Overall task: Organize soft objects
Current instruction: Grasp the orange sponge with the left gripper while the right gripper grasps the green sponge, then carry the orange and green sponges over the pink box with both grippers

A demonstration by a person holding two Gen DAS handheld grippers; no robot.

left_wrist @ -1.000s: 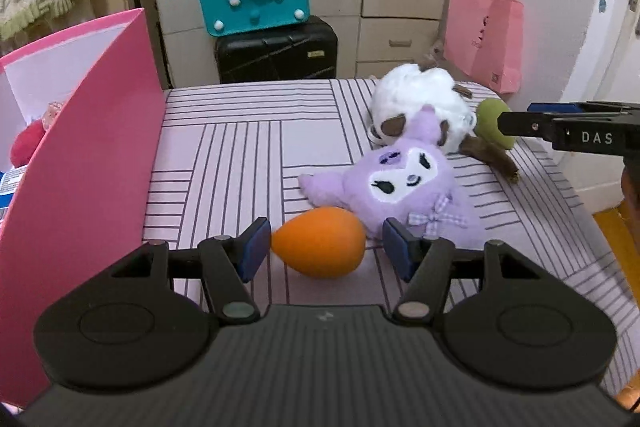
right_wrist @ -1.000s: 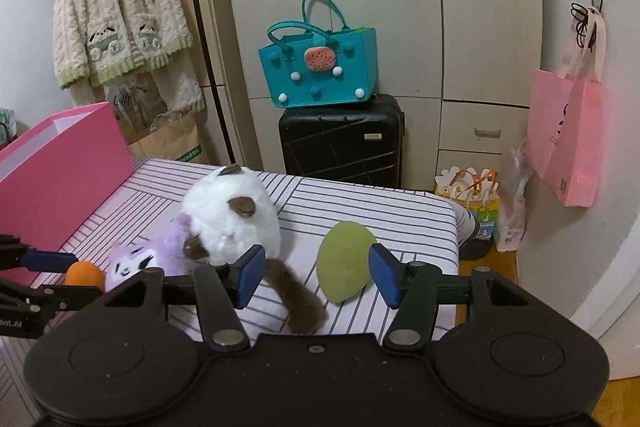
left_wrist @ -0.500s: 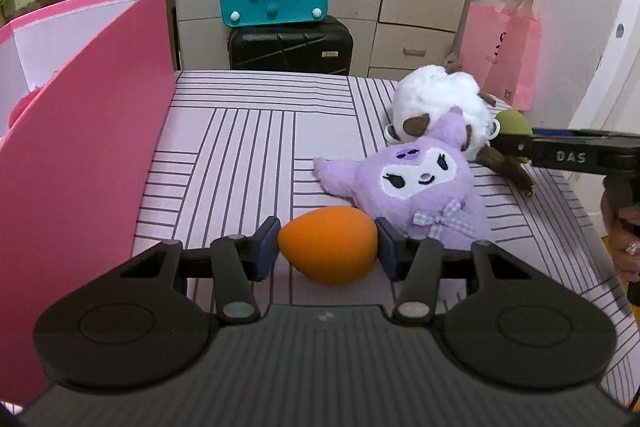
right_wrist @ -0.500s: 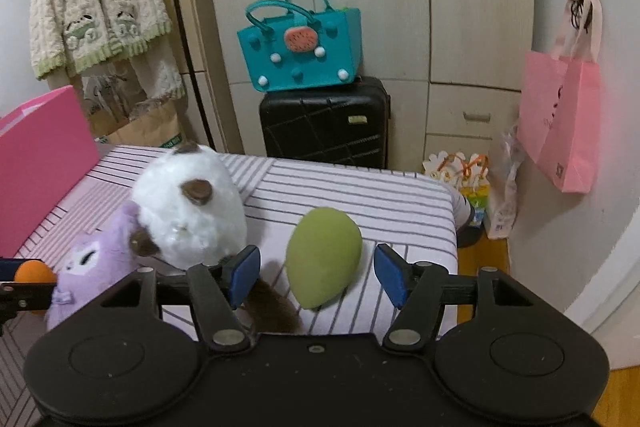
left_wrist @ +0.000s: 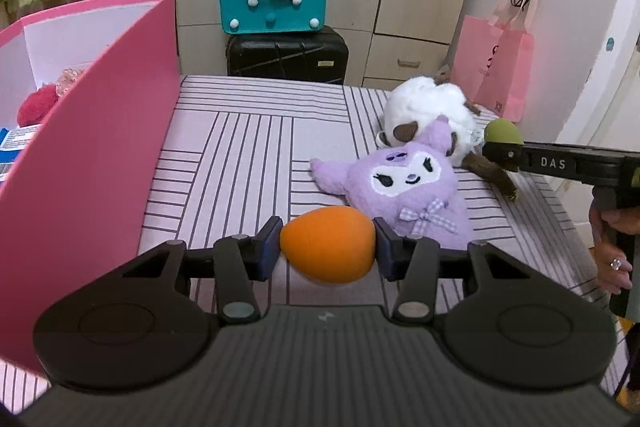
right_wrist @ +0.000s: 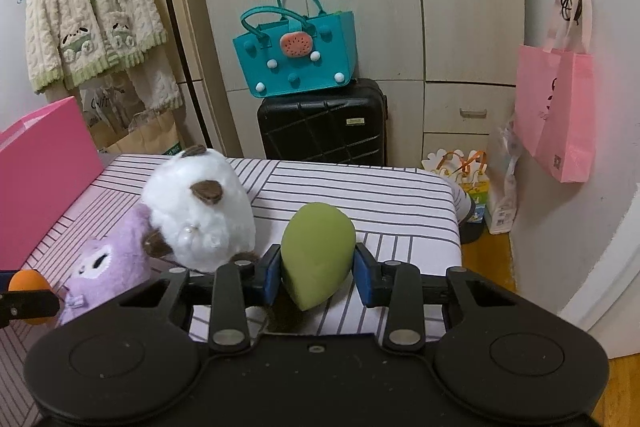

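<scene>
My left gripper (left_wrist: 327,251) is shut on an orange egg-shaped sponge (left_wrist: 328,245) and holds it above the striped table (left_wrist: 248,147). My right gripper (right_wrist: 317,269) is shut on a green egg-shaped sponge (right_wrist: 318,259), lifted off the table; that sponge also shows in the left wrist view (left_wrist: 503,133). A purple plush (left_wrist: 404,183) lies on the table with a white fluffy plush (left_wrist: 432,107) behind it. Both show in the right wrist view, purple (right_wrist: 108,267) and white (right_wrist: 200,207).
A tall pink box (left_wrist: 92,131) stands open at the table's left, with a red soft toy (left_wrist: 38,103) inside. Behind the table are a black suitcase (right_wrist: 324,123) with a teal bag (right_wrist: 296,55) on it. A pink paper bag (right_wrist: 556,115) hangs at right.
Both grippers have closed on their sponges, left on the orange one, right on the green one, and lifted them slightly. The plush toys have not moved.
</scene>
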